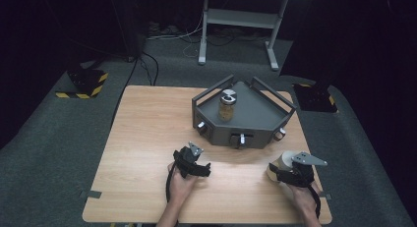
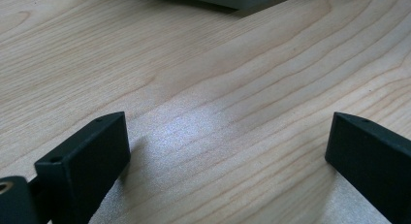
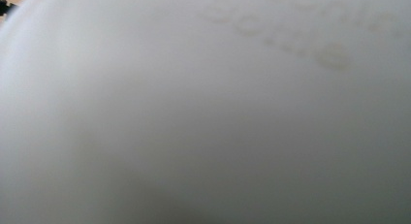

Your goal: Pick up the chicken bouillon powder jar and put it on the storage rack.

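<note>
Right hand-held gripper (image 1: 279, 174) is clamped on a pale jar (image 1: 281, 164) near the table (image 1: 147, 138) front-right corner, w/ little room to the edge. Left hand-held gripper (image 1: 189, 160) rests mid-front, jaws wide apart over bare wood, nothing btwn. Grey tray (image 1: 260, 114) sits at the far edge, holding a glass jar (image 1: 226, 106); open wood lies to the left.

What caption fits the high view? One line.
Right claw shut on a white container; left claw open; jar in grey tray.
</note>
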A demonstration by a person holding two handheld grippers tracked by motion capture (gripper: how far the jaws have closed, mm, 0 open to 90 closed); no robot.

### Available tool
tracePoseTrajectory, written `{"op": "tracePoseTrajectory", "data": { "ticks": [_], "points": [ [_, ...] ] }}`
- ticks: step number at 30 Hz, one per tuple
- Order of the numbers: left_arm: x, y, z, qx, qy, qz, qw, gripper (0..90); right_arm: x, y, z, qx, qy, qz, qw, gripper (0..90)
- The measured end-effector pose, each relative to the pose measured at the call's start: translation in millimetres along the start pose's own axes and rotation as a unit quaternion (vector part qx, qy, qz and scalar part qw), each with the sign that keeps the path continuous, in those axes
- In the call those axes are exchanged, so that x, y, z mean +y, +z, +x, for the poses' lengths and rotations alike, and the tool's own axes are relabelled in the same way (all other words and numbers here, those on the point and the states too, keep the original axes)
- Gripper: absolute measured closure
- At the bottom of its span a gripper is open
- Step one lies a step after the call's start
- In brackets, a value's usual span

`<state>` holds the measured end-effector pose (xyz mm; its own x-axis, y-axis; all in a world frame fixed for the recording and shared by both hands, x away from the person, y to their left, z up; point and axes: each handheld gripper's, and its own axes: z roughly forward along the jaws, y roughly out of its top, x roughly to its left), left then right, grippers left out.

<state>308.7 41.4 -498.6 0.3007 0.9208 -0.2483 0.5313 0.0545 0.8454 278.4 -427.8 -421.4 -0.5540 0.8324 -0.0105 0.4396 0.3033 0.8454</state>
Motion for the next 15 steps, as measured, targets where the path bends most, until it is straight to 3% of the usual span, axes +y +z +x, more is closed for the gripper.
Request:
{"op": "tracePoseTrajectory", "data": {
  "ticks": [15],
  "points": [
    [0.0, 0.0, 0.0, 0.000, 0.000, 0.000, 1.0000, 2.1, 25.4, -10.0, -2.3, 0.026, -0.021, -0.013, 0.9993, 32.2]
  ]
}}
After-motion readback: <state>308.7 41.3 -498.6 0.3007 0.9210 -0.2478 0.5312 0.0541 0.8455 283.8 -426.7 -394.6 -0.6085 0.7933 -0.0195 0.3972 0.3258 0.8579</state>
